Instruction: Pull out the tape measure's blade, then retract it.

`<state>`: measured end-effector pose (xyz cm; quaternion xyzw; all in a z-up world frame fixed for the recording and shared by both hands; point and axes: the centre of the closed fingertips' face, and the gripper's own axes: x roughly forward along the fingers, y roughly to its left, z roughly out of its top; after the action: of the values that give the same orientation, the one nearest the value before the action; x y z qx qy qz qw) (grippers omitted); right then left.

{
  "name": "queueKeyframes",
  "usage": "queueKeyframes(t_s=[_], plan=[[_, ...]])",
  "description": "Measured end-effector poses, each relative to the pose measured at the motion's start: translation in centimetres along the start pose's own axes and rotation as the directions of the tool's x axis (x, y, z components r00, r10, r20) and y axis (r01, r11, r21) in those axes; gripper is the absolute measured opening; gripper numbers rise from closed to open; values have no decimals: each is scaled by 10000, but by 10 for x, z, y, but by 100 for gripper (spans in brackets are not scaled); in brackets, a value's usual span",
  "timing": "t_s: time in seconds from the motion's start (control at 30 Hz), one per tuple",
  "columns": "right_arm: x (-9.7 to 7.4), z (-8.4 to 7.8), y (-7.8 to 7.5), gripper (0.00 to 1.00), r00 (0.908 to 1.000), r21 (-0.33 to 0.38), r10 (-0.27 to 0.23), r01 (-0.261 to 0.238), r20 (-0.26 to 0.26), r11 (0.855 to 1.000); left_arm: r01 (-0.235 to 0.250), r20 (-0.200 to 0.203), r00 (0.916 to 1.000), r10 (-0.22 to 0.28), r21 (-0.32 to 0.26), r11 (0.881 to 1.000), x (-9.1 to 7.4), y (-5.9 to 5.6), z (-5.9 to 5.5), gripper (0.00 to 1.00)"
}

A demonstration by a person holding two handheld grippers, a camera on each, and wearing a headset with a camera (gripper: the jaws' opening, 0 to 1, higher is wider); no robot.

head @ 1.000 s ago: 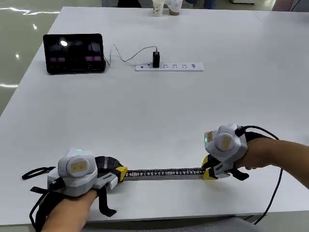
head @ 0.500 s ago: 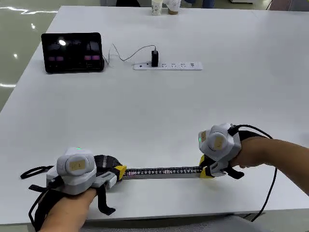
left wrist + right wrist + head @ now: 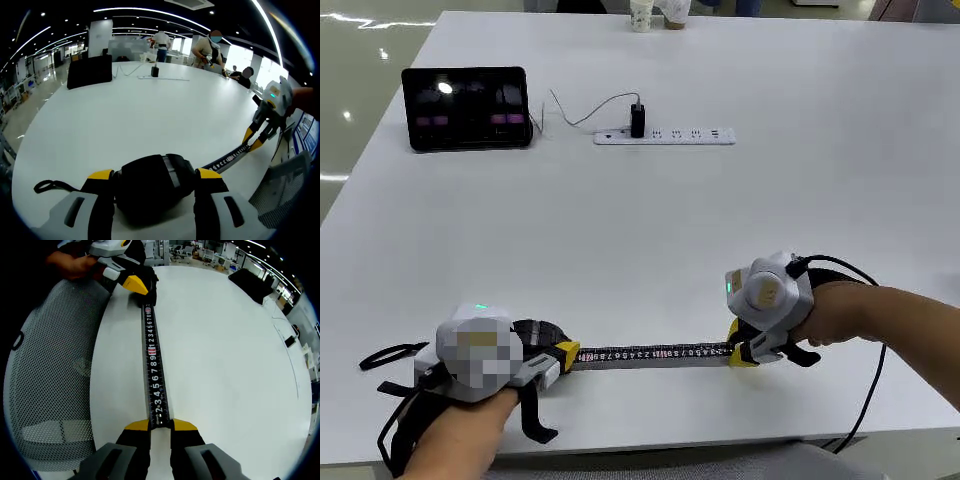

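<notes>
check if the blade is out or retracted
Out. The blade stretches from the case in the left gripper to the right gripper, shut on its tip, with numbers showing.

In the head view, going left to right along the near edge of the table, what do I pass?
The left gripper shut on the tape measure case → the blade → the right gripper pinching its end.

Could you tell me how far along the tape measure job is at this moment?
Done: the blade is pulled out, stretched along the table between the grippers. In hand: the left gripper clamps the tape measure case, and the right gripper pinches the blade's tip. Left: retracting the blade into the case.
</notes>
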<state>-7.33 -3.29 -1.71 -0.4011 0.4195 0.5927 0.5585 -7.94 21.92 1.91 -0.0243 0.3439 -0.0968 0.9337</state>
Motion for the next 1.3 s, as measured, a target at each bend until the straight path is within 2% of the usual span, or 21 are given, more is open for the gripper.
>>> queueKeyframes(t_s=[1.3], plan=[[3, 9, 1, 11, 9998, 280, 20, -15, -192, 9996, 10, 13, 10000, -10, 10, 10000, 0, -3, 0, 59]])
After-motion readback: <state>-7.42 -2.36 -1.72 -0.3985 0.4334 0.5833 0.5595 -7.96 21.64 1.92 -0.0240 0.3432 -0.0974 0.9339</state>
